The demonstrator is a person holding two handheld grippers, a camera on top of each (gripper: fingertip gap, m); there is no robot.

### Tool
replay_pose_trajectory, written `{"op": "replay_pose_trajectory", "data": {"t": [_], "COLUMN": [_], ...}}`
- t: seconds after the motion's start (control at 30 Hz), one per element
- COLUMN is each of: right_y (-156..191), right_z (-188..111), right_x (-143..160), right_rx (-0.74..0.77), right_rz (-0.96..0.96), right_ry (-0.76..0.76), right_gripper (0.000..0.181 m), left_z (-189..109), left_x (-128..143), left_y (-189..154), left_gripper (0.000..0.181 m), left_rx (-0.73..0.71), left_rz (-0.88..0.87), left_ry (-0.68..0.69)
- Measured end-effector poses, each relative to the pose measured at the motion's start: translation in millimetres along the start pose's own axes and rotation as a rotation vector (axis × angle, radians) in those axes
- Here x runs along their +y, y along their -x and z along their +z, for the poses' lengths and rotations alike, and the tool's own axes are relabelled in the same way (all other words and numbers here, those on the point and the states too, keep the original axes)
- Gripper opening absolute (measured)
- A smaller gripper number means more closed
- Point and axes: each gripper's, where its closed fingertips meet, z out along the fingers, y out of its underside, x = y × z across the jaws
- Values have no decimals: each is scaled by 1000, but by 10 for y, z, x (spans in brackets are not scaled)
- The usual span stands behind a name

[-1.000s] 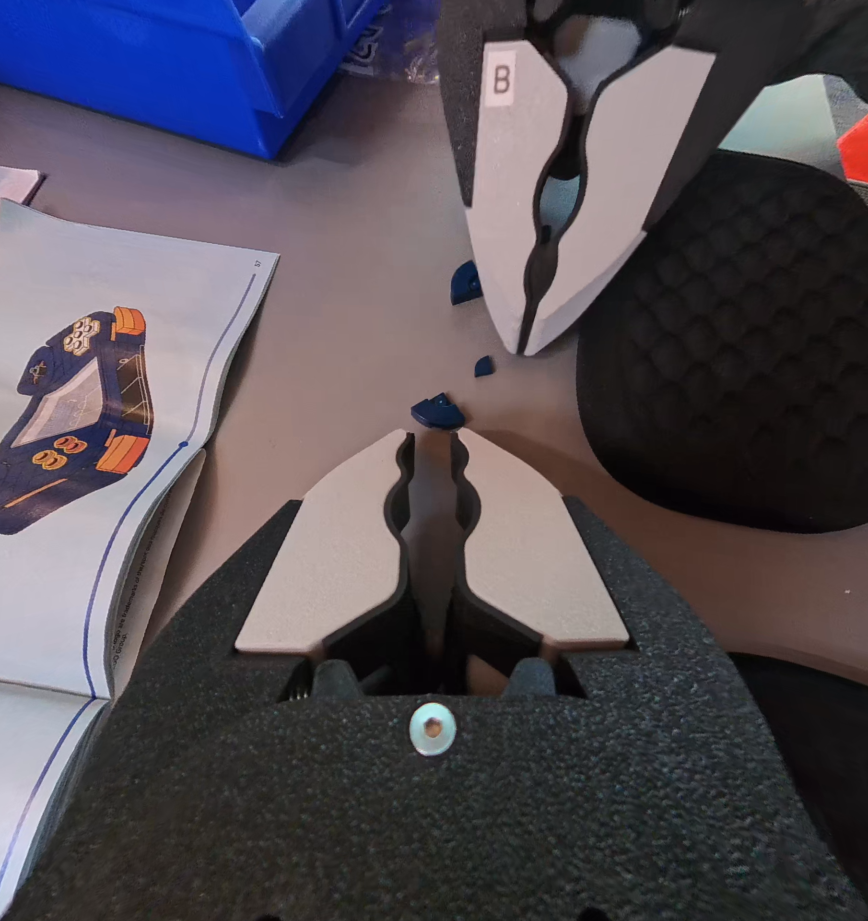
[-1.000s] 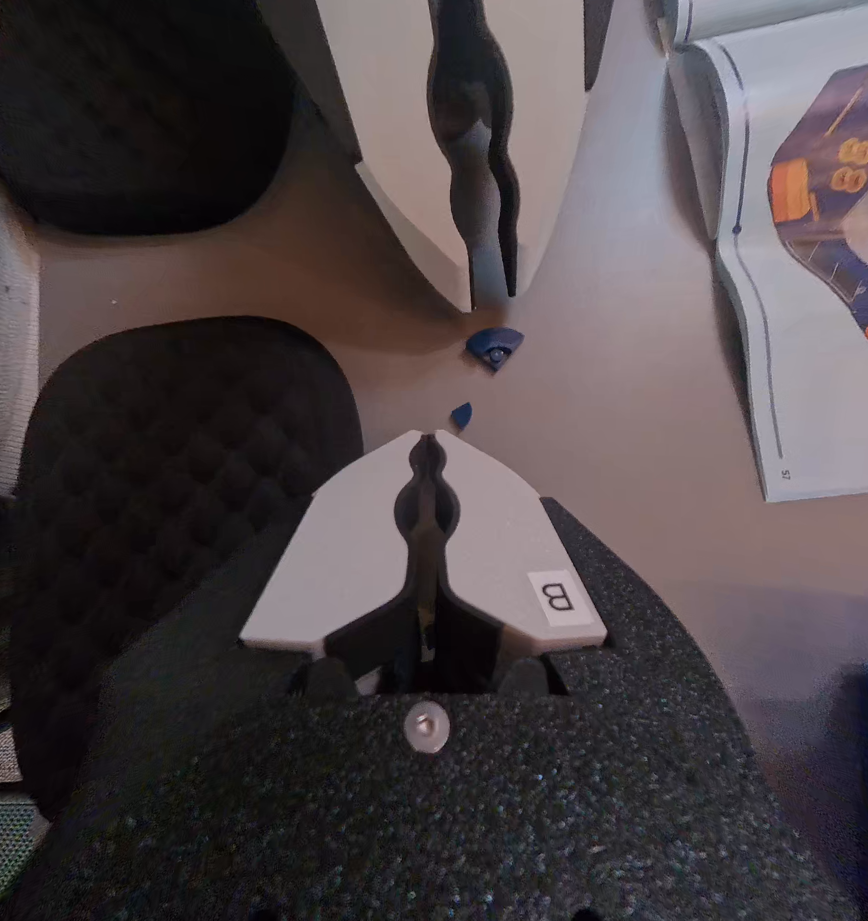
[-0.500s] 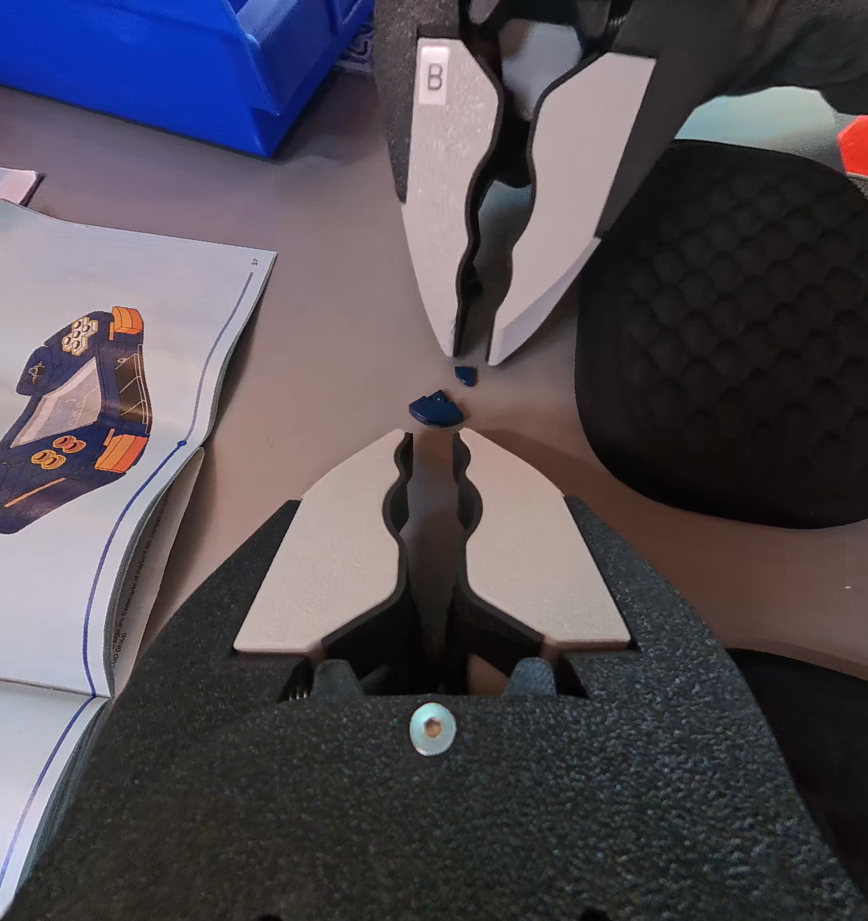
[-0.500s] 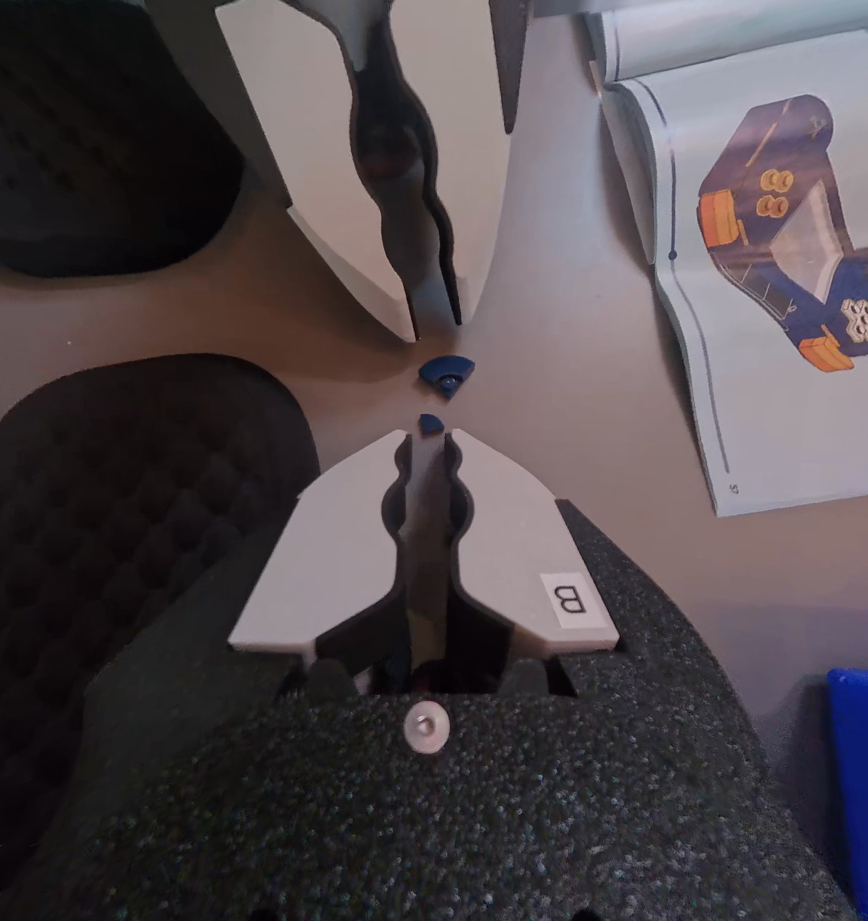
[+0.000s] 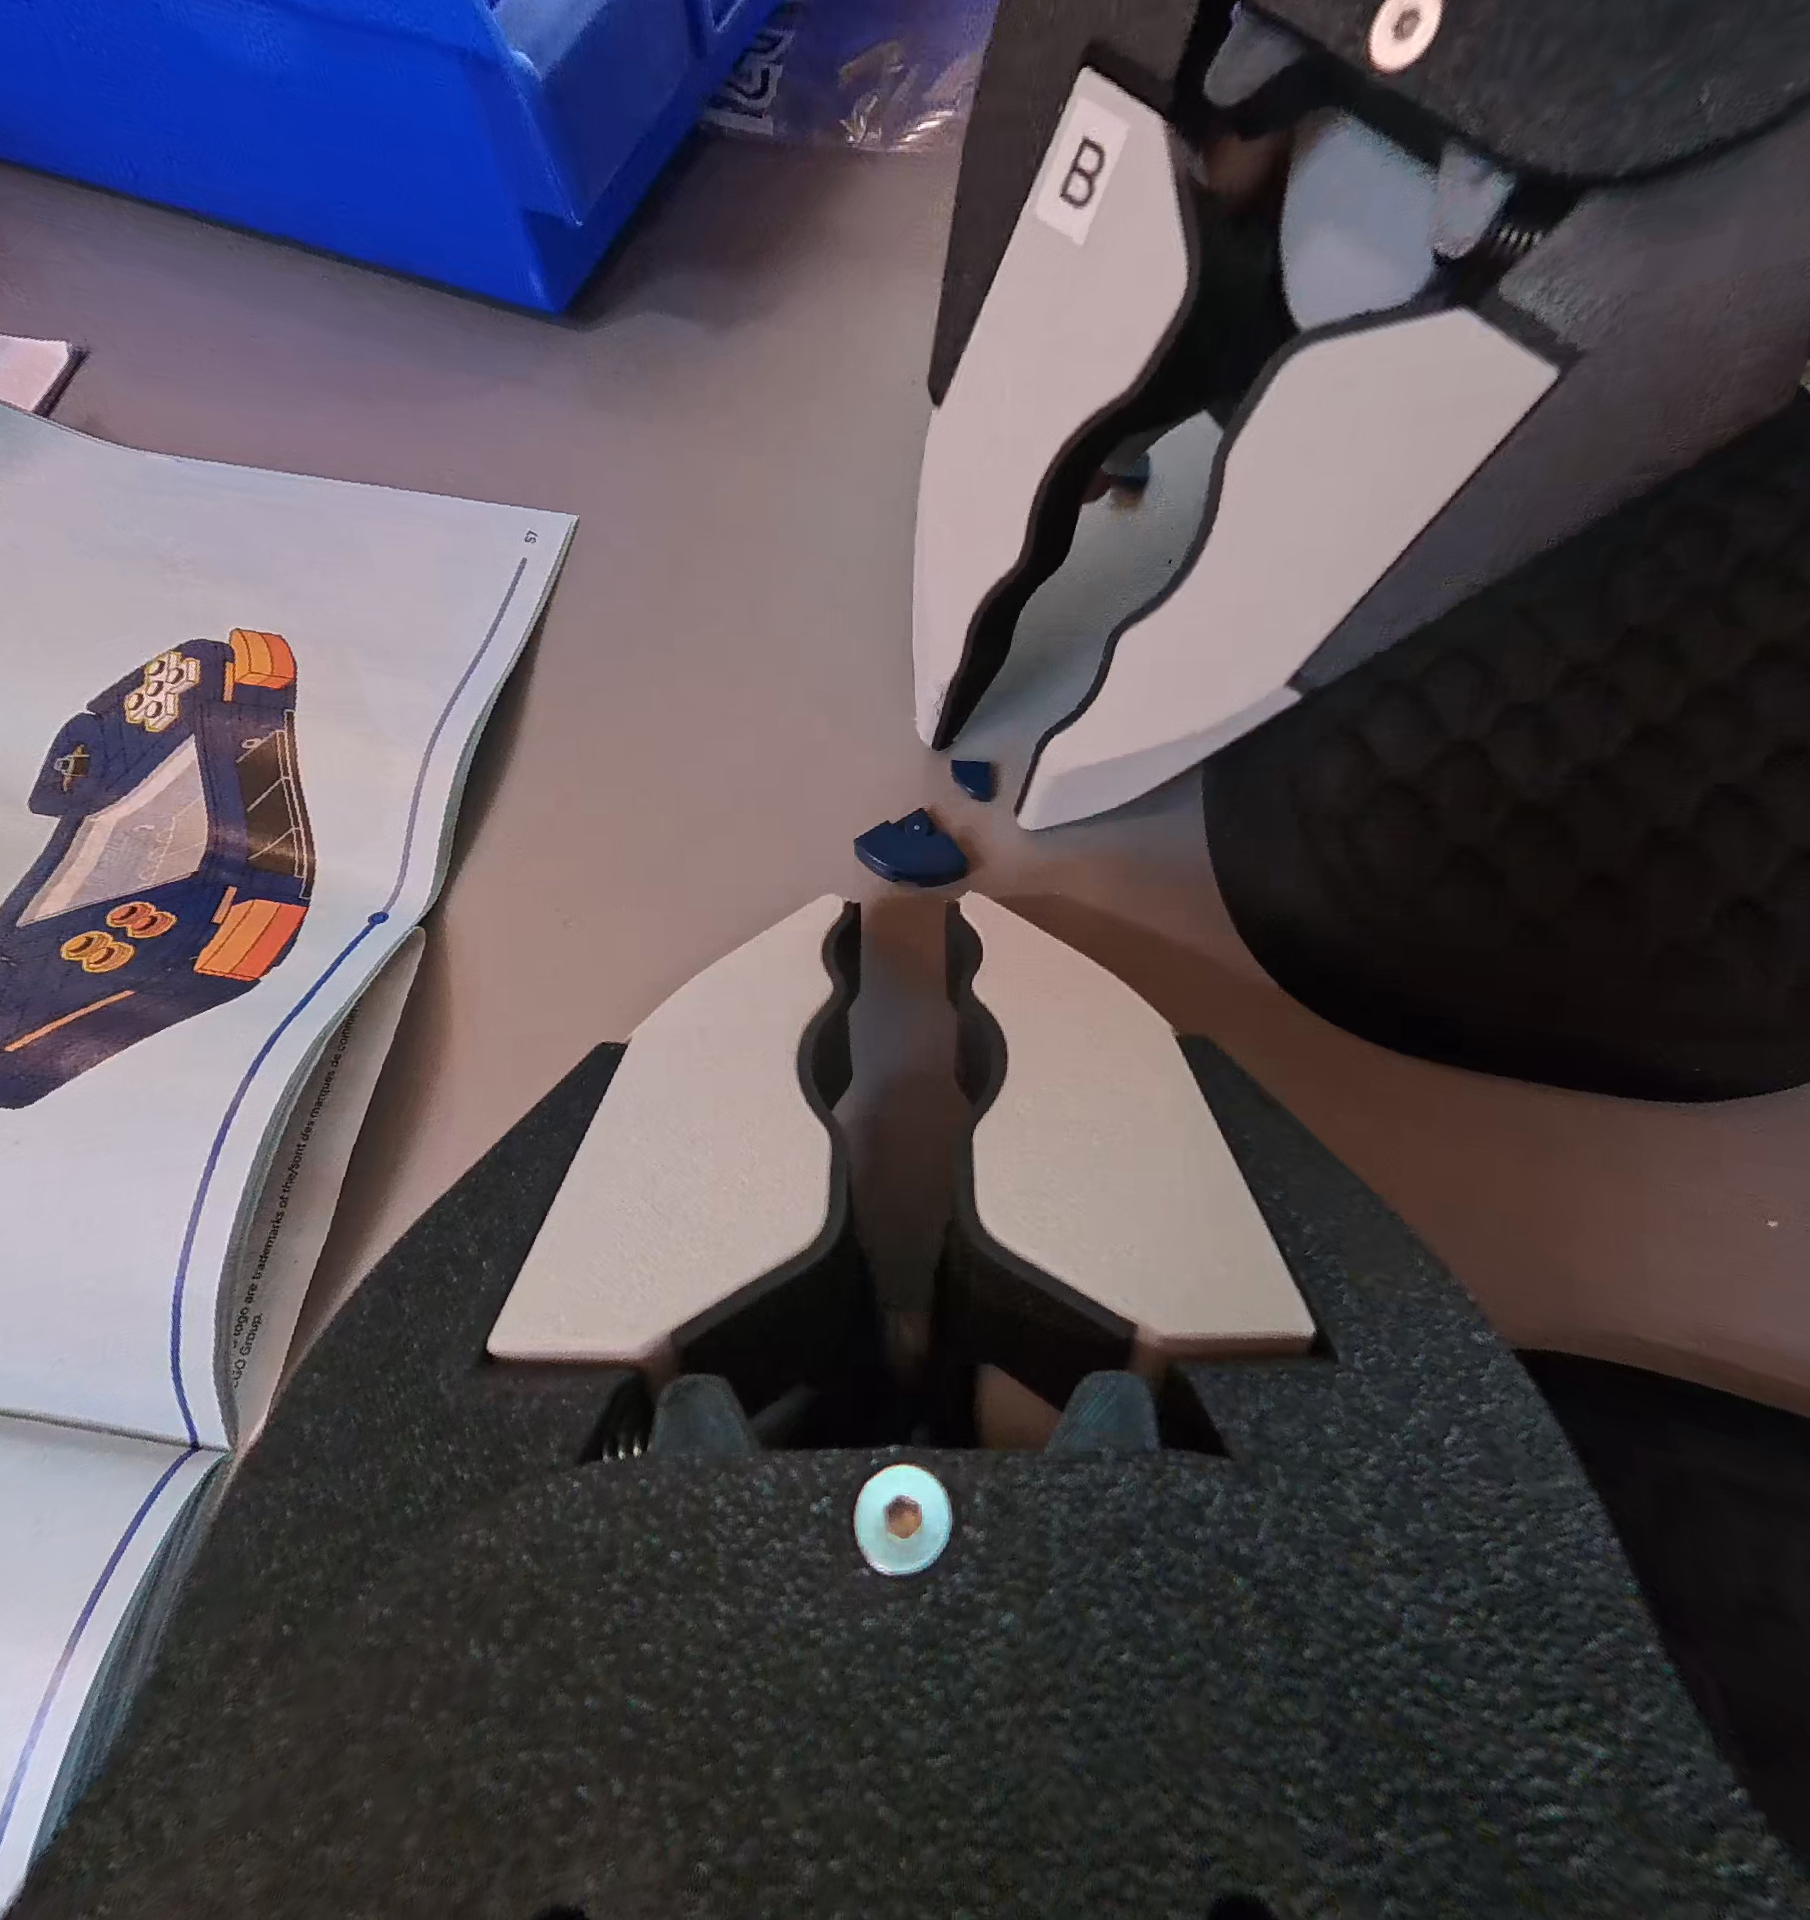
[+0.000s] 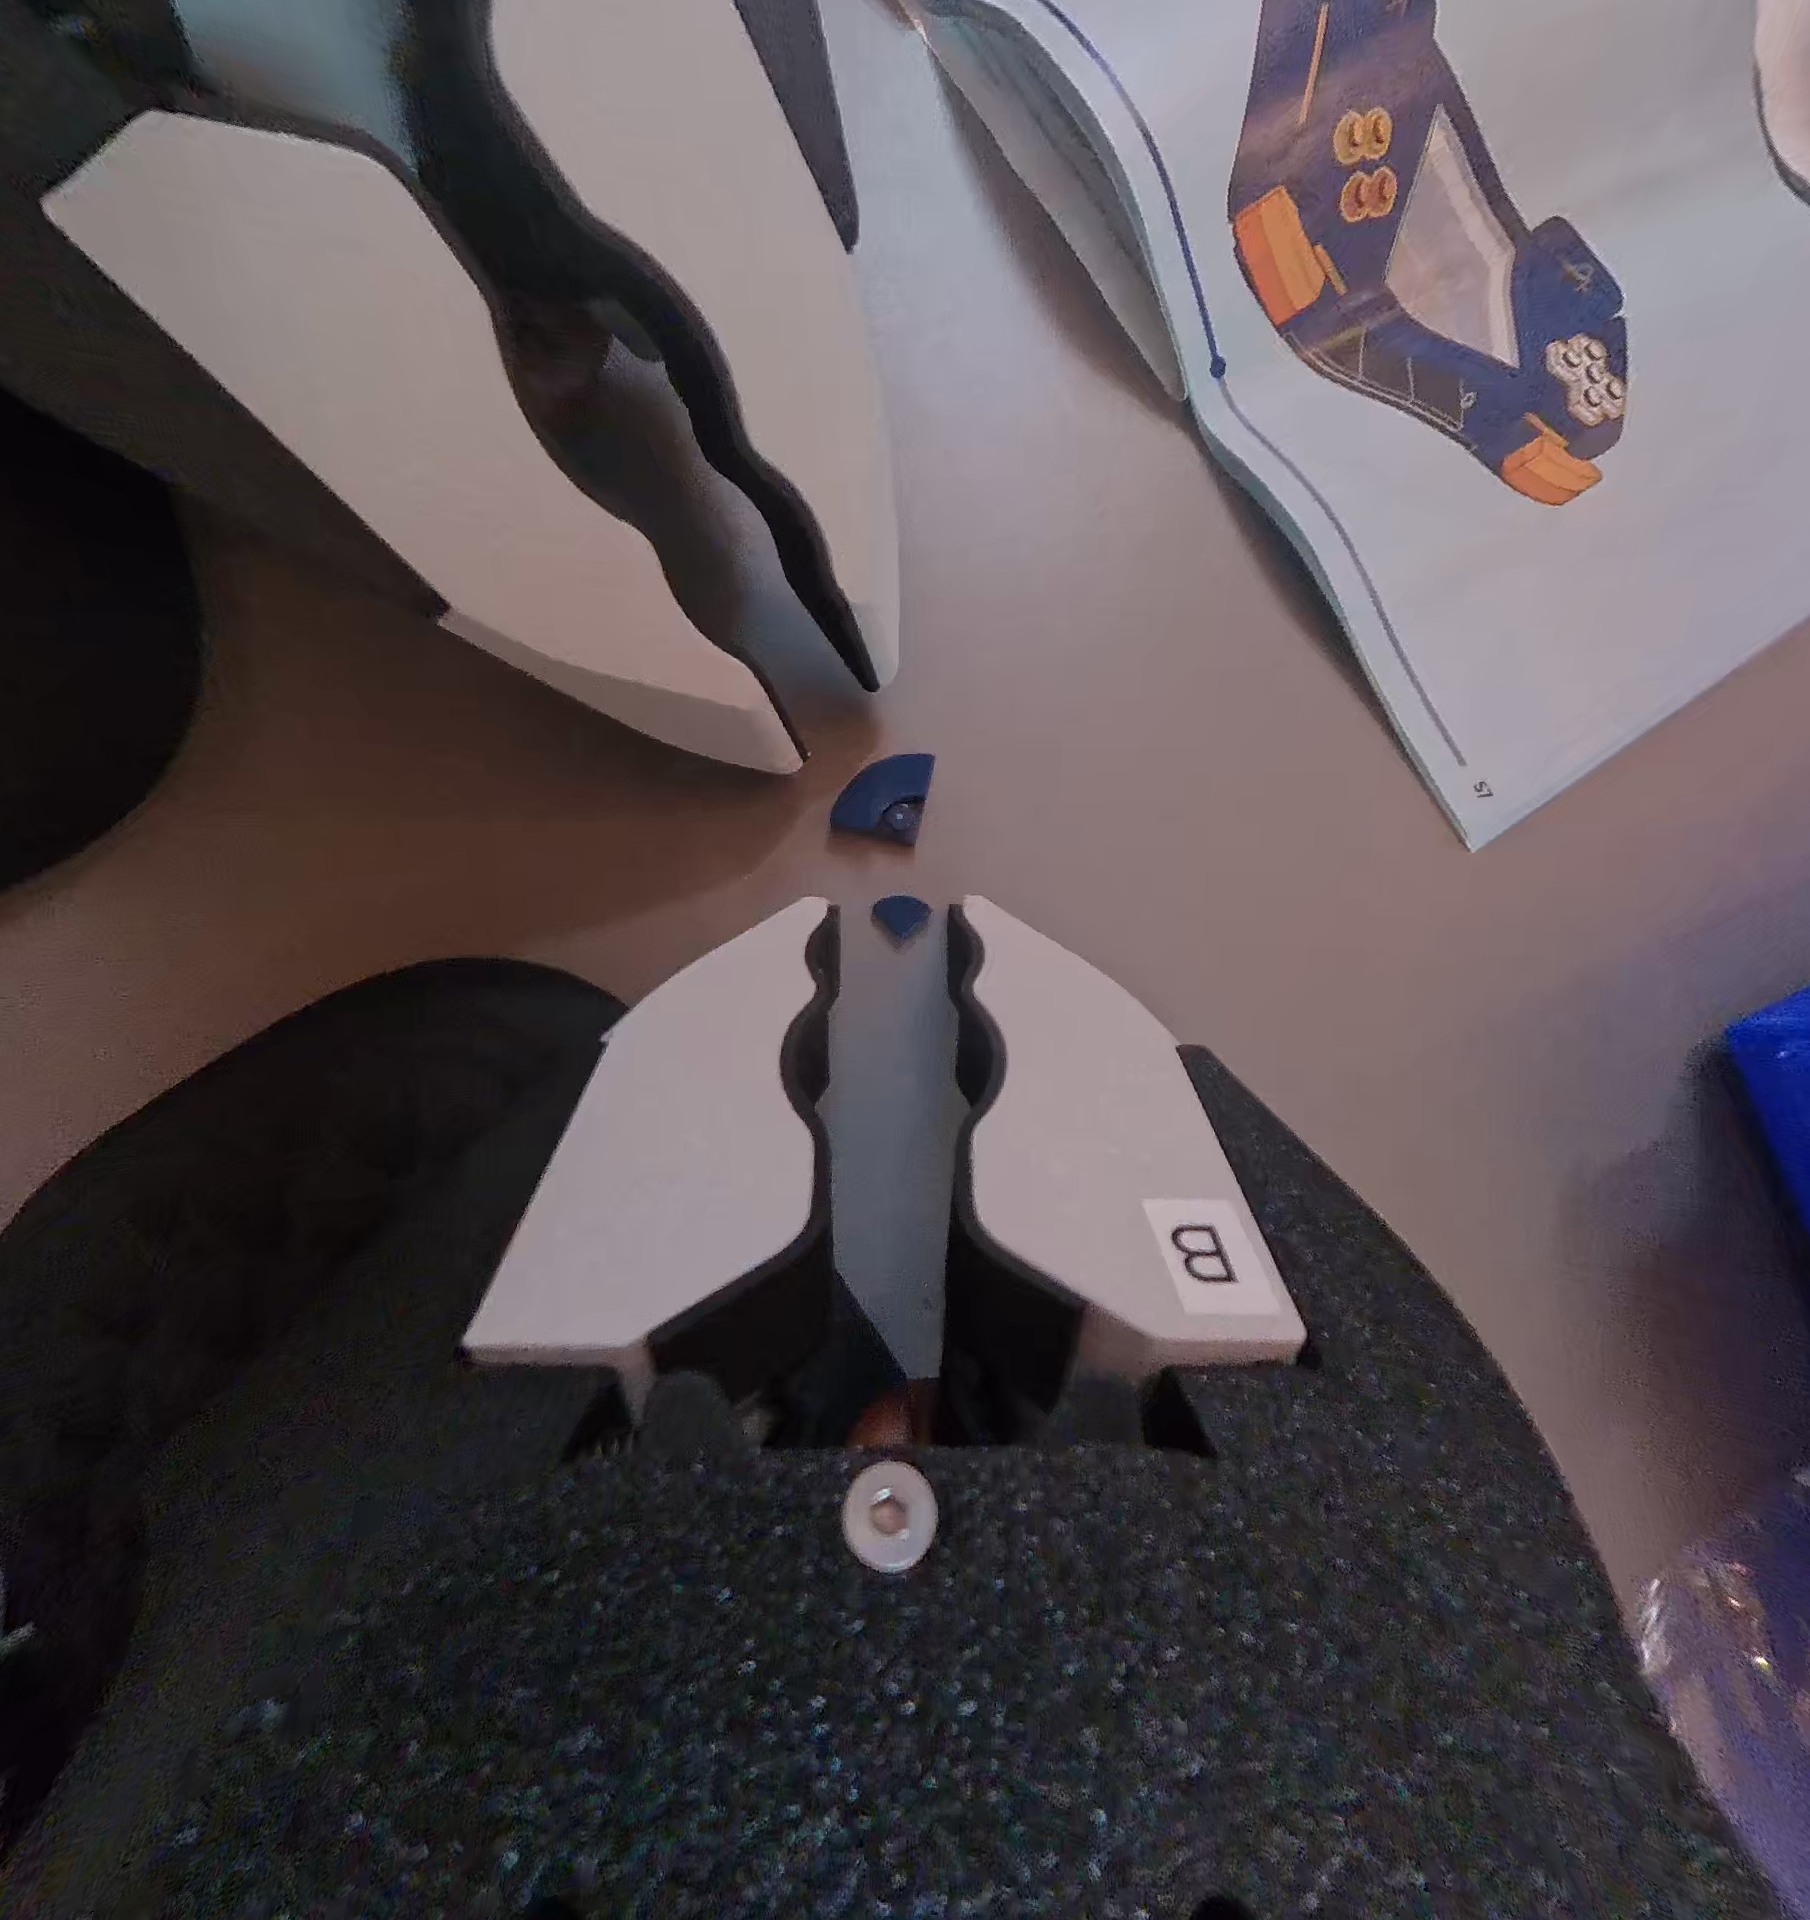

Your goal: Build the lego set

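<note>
Since a second ago the right gripper [image 6: 888, 906] has gone from pinched shut to a narrow opening and has slid up so that the small dark blue quarter-round tile [image 6: 901, 918] sits between its tips, low of centre in the right wrist view. In the left wrist view the same gripper [image 5: 974, 774] reaches down from the upper right of the frame, the small tile [image 5: 974, 777] lying flat on the grey-brown table [image 5: 735, 582] inside its gap, not yet clamped as far as I can tell.

Just beside it, toward the left gripper [image 5: 901, 902], lies a larger dark blue quarter-round piece [image 5: 911, 844] with a stud or hole near its corner; in the right wrist view it [image 6: 883, 795] lies a little above frame centre. The left gripper hangs narrowly parted and empty, tips just short of that piece. A third blue bit shows dimly behind the right gripper's fingers [image 5: 1015, 416]; I cannot tell what it is.

Both pieces look like hard, glossy plastic, very light and stiff. My judgement is that the small tile will skate or flip if squeezed on its curved edge, so the better hold is across its two straight sides, low and square. Breakage seems unlikely; losing it is the risk.

An open instruction booklet [image 5: 205, 790] lies at the left of the frame, a blue bin [image 5: 361, 135] at upper left, and a black quilted pad [image 5: 1566, 748] at right.
</note>
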Motion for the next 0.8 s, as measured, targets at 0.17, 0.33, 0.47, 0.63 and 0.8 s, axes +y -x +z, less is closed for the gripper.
{"op": "replay_pose_trajectory", "data": {"t": [0.17, 0.33, 0.47, 0.63, 0.8], "right_y": [17, 21, -15, -13, 9], "right_z": [16, 14, -5, -15, 22], "right_x": [-24, -24, -54, -198, -204], "right_rx": [13, -50, -157, -276, -296], "right_rz": [-19, -97, -181, -203, -215], "right_ry": [1, -35, -107, -203, -206], "right_gripper": [9, 8, 8, 8, 8], "left_z": [2, 7, 16, 41, 39], "left_x": [3, 9, 20, 52, 49], "left_y": [-4, -13, -18, -26, -19], "left_gripper": [15, 15, 15, 15, 13], "left_rx": [-1, 1, 7, 18, 19], "left_rz": [4, 11, 9, 5, -7], "left_ry": [2, 8, 18, 46, 45]}}
